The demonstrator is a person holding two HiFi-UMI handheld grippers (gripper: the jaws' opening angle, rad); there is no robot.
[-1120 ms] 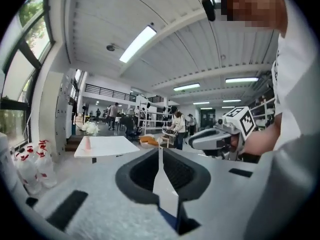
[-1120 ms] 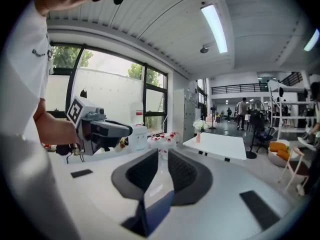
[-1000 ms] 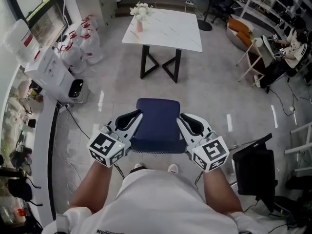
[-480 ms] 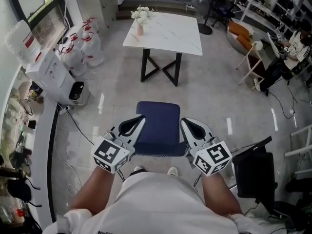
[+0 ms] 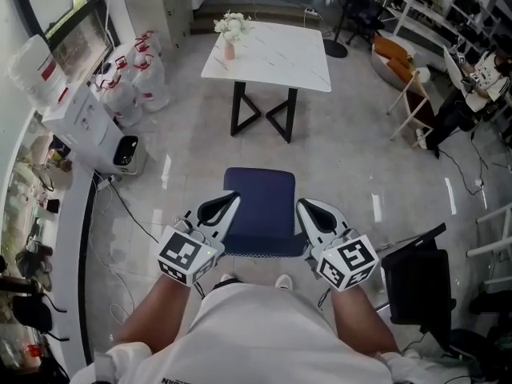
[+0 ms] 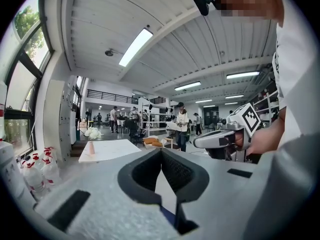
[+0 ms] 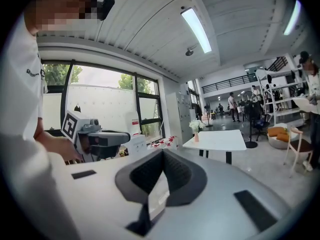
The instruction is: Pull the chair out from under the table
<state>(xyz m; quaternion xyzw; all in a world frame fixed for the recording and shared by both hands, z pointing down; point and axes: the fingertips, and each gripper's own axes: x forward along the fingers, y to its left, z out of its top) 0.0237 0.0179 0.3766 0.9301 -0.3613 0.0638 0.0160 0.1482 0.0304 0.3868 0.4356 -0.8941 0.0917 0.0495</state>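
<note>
Already out: the blue chair (image 5: 260, 206) stands on open floor well apart from the white table (image 5: 272, 54), nothing of it under the top, its rear edge just ahead of the person's shoes (image 5: 284, 278). Judged from this, the pull is essentially done; what remains is at most a small adjustment and stepping away. Left hand-held gripper (image 5: 233, 200) sits at the chair's left side and the right hand-held gripper (image 5: 303, 206) at its right side. Both have their jaws pressed together at the tips, and I can make out nothing pinched between them, only floor and a sliver of blue through the gap behind. Room: wide bare floor between chair and table legs. Tighter at the sides: a black stand (image 5: 416, 278) near on the right, a floor cable (image 5: 132, 206) and a white machine (image 5: 88, 122) on the left. Almost no room behind, where the person stands.
</note>
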